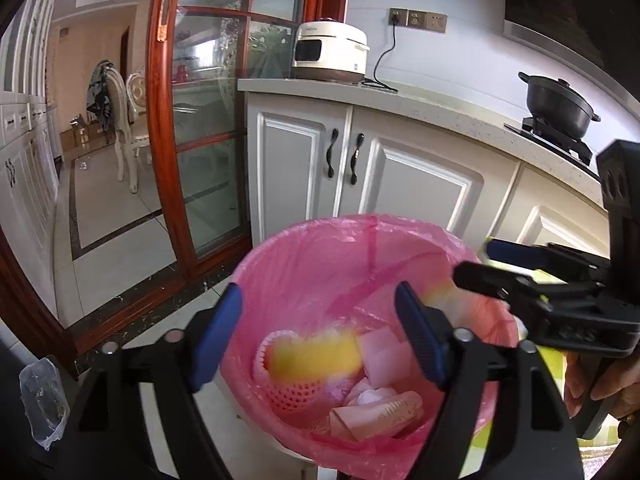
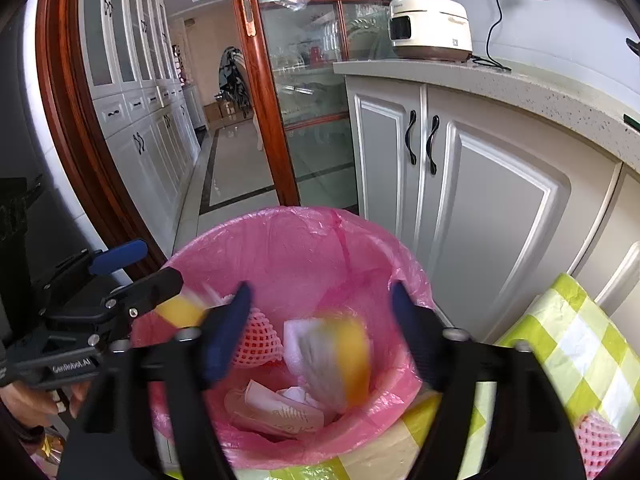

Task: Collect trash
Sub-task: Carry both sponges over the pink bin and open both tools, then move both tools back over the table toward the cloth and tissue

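A bin with a pink bag liner (image 1: 304, 248) (image 2: 288, 240) stands on the floor by the white cabinets. Inside lie pink foam fruit nets (image 1: 296, 392) (image 2: 256, 340), crumpled paper (image 1: 376, 412) (image 2: 280, 412) and white tissue. Two blurred yellow and white pieces are in the air over the bin: one (image 1: 316, 354) (image 2: 180, 310) between my left fingers, one (image 1: 440, 296) (image 2: 340, 356) between my right fingers. My left gripper (image 1: 320, 340) (image 2: 132, 268) is open above the bin. My right gripper (image 2: 320, 332) (image 1: 480, 260) is open above it too.
White cabinet doors with black handles (image 2: 420, 142) stand behind the bin. A green checked cloth (image 2: 560, 344) with another foam net (image 2: 600, 440) lies at the right. A rice cooker (image 1: 330, 52) and a black pot (image 1: 558, 104) sit on the counter. A clear bag (image 1: 42, 400) lies at the left.
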Demonstrator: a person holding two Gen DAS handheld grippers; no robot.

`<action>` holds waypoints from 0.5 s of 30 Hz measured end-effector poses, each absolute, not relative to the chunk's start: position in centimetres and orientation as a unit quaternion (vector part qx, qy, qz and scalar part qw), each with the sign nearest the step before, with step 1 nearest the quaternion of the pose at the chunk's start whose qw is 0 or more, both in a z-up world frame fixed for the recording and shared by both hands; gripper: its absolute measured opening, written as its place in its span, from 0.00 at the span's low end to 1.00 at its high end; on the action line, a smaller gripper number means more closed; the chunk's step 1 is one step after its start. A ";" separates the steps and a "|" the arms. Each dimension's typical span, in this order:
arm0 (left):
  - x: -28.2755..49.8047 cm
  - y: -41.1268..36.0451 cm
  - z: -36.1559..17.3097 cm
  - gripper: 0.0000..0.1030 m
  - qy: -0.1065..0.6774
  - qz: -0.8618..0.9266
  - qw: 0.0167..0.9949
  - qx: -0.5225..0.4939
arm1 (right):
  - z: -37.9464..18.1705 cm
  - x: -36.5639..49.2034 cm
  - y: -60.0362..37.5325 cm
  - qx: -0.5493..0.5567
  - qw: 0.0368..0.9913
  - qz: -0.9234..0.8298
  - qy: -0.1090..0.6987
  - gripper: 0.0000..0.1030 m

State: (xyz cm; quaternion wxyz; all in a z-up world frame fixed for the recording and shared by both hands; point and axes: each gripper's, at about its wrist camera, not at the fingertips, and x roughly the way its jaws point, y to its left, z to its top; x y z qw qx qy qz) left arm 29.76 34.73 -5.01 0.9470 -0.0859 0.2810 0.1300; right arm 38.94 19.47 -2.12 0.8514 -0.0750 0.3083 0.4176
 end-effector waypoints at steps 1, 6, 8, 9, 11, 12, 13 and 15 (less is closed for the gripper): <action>29.7 34.8 -4.9 0.79 0.278 0.132 0.947 -0.087 | -1.9 38.8 19.1 -0.071 0.853 0.418 0.305 0.72; 28.3 34.6 -3.5 0.81 0.266 0.151 0.948 -0.091 | -0.3 37.3 16.4 -0.048 0.861 0.411 0.295 0.72; 26.9 33.9 -2.5 0.88 0.252 0.159 0.950 -0.091 | 0.4 36.2 14.7 -0.045 0.868 0.403 0.288 0.72; 26.4 33.5 -2.2 0.89 0.249 0.164 0.951 -0.089 | 0.8 35.4 13.5 -0.045 0.872 0.396 0.284 0.72; 24.9 32.3 -1.6 0.95 0.240 0.168 0.951 -0.094 | 1.2 33.9 11.0 -0.042 0.879 0.385 0.277 0.72; 24.4 31.8 -1.5 0.95 0.239 0.169 0.951 -0.098 | 1.3 33.2 9.9 -0.040 0.883 0.377 0.277 0.72; 23.6 30.9 -1.5 0.95 0.238 0.170 0.951 -0.104 | 1.2 32.5 8.5 -0.037 0.887 0.367 0.278 0.73; 22.7 29.1 -1.6 0.95 0.240 0.157 0.952 -0.110 | 1.0 31.3 5.6 -0.035 0.896 0.345 0.279 0.75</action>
